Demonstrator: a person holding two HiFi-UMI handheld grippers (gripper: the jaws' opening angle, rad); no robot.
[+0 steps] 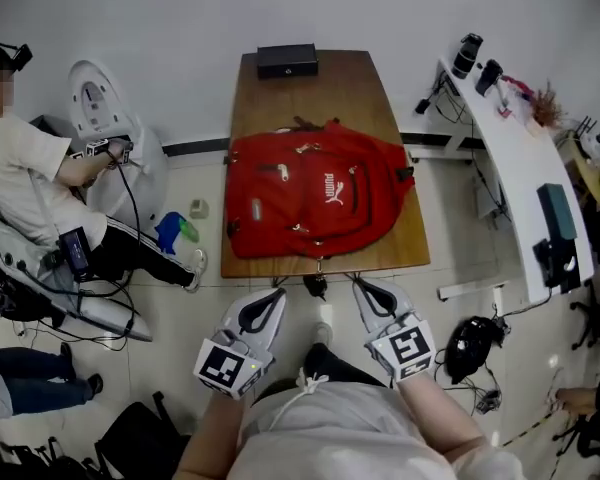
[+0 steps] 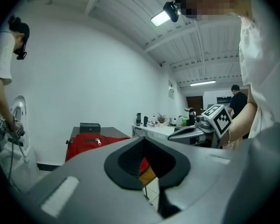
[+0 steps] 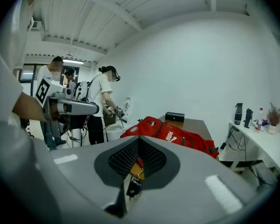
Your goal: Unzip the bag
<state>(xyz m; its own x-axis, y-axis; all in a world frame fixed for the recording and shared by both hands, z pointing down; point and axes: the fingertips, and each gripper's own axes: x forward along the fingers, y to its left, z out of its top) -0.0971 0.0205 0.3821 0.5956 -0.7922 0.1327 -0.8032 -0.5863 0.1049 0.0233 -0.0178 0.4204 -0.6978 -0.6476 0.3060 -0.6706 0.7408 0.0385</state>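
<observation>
A red backpack [image 1: 315, 193] lies flat on the wooden table [image 1: 310, 88], its zips closed as far as I can see. It also shows in the left gripper view as the backpack [image 2: 91, 141] and in the right gripper view as the backpack [image 3: 172, 134]. My left gripper [image 1: 277, 294] and right gripper [image 1: 361, 284] hang side by side just short of the table's front edge, clear of the bag. Both have their jaws shut with nothing between them. A small black tag [image 1: 315, 286] dangles off the front edge between them.
A black box [image 1: 287, 60] sits at the table's far end. A white desk [image 1: 510, 138] with bottles stands at the right. At the left a seated person [image 1: 30, 188] works among cables. A black bag [image 1: 470, 343] lies on the floor at the right.
</observation>
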